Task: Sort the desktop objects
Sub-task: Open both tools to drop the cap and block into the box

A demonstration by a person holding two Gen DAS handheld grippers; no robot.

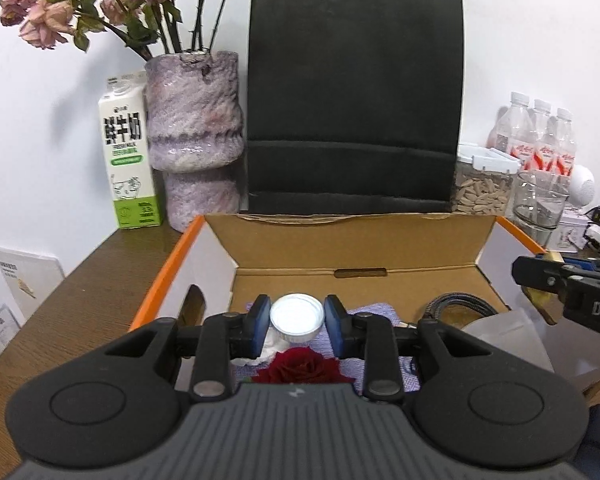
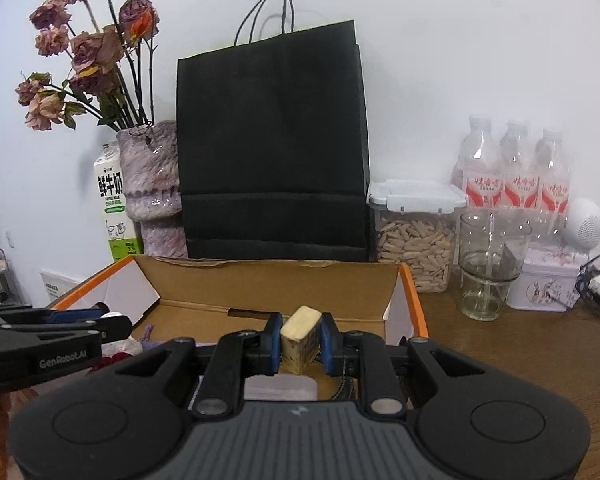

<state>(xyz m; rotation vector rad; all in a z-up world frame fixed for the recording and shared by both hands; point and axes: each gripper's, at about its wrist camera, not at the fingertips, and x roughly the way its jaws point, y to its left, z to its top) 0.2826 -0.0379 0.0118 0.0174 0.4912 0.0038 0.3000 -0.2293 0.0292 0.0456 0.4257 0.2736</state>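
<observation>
An open cardboard box [image 1: 352, 236] with orange edges stands in front of me; it also shows in the right wrist view [image 2: 284, 280]. My left gripper [image 1: 297, 316] is shut on a white bottle cap [image 1: 297, 314] and holds it over the box. Below it lie a dark red rose [image 1: 300, 366], a purple cloth [image 1: 374, 312] and a coiled black cable [image 1: 456, 302]. My right gripper [image 2: 300, 342] is shut on a cream mahjong tile [image 2: 300, 336] over the box's right part. It shows at the right edge in the left wrist view [image 1: 540, 276].
Behind the box stand a black paper bag [image 1: 354, 100], a purple vase of dried roses [image 1: 196, 136] and a milk carton [image 1: 128, 152]. At the right are a jar of seeds [image 2: 414, 236], a glass [image 2: 486, 264], three water bottles [image 2: 516, 168] and a small tin [image 2: 544, 284].
</observation>
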